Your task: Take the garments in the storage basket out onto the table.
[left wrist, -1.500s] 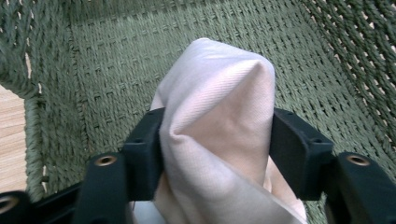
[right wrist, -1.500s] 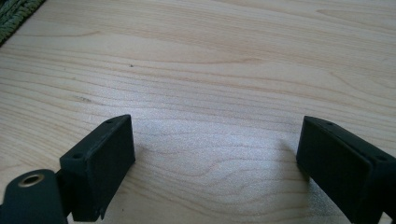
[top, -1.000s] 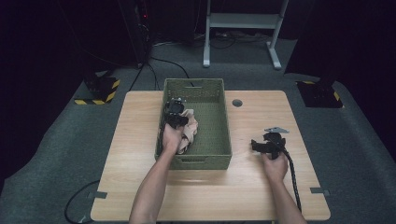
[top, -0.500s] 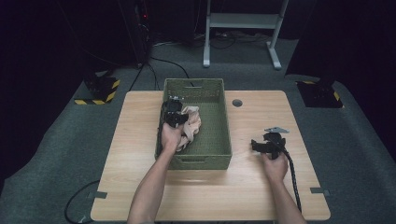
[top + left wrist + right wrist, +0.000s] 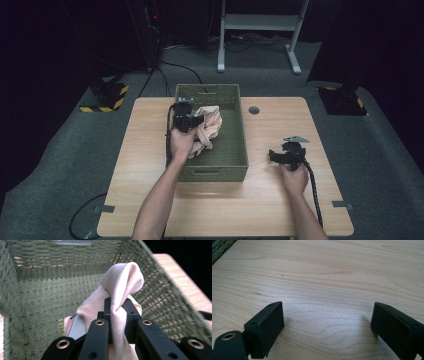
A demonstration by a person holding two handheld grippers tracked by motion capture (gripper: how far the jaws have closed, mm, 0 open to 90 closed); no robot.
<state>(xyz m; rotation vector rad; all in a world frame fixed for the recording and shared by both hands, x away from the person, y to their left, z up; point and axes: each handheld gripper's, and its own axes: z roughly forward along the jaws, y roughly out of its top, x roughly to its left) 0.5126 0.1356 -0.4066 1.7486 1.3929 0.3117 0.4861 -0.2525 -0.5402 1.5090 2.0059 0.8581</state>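
cloth point(image 5: 125, 277): soft, light, probably limp; pinch a gathered fold.
left gripper point(image 5: 117, 315): pinching the cloth above the basket point(image 5: 235, 165).
right gripper point(image 5: 327, 325): jaws spread, empty.

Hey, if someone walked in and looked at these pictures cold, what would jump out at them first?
Probably the pale peach cloth pinched in the left gripper, bunched up over the green woven basket in the middle of the wooden table. After that, the right gripper, jaws wide open and holding nothing, low over bare tabletop to the right of the basket.
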